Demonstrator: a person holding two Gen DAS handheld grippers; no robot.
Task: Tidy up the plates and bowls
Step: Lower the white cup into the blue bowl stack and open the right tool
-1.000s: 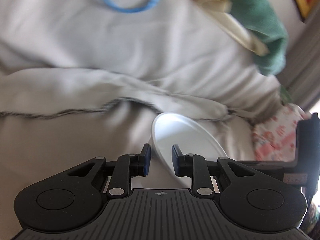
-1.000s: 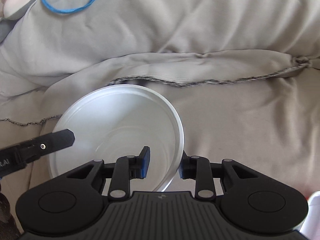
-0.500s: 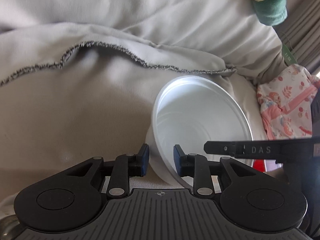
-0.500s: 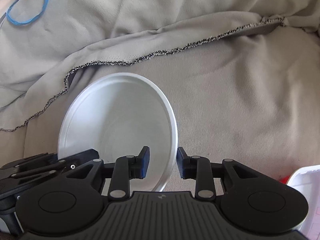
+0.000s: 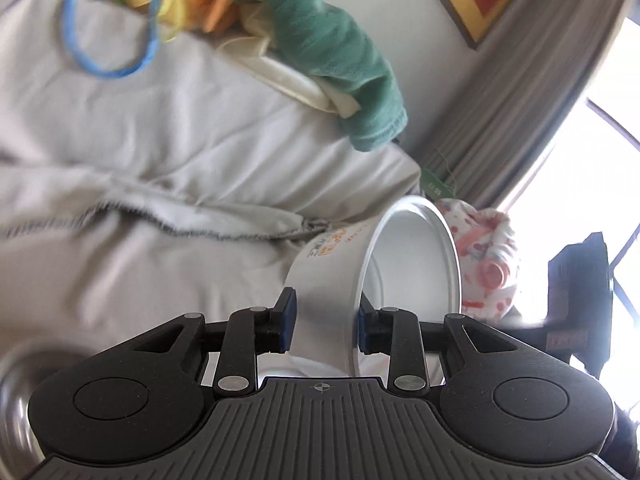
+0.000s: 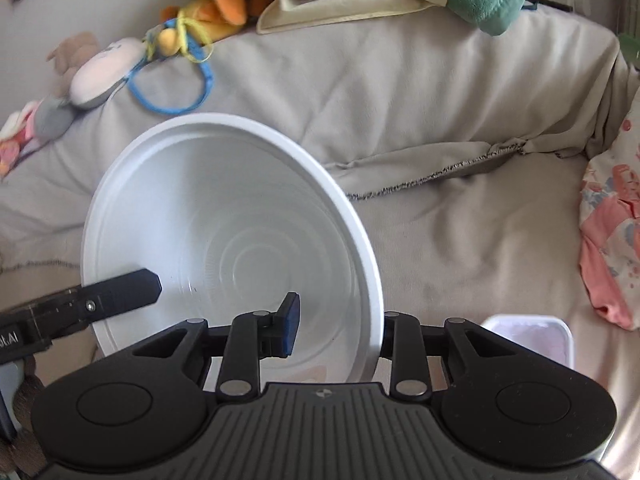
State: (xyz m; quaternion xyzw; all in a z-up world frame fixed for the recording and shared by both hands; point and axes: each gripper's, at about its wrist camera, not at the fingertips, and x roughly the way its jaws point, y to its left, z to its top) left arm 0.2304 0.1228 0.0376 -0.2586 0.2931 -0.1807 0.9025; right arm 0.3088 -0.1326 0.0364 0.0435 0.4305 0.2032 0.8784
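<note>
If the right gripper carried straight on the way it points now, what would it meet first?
The right gripper is clamped on the white bowl's wall; beyond the bowl, it would probably meet the grey blanket first, though depth is unclear.

A: Tally of bowls?
B: White bowl point(image 6: 224, 232): one. Metal bowl point(image 5: 16, 400): one, only partly in view.
A: Soft goods?
B: Green towel point(image 5: 332, 60): one. Stuffed toys: two, one orange point(image 6: 204, 12), one grey-white point(image 6: 96, 72). Blue cord loop point(image 6: 172, 92): one.
A: Containers?
B: White tub point(image 6: 528, 336): one.
</note>
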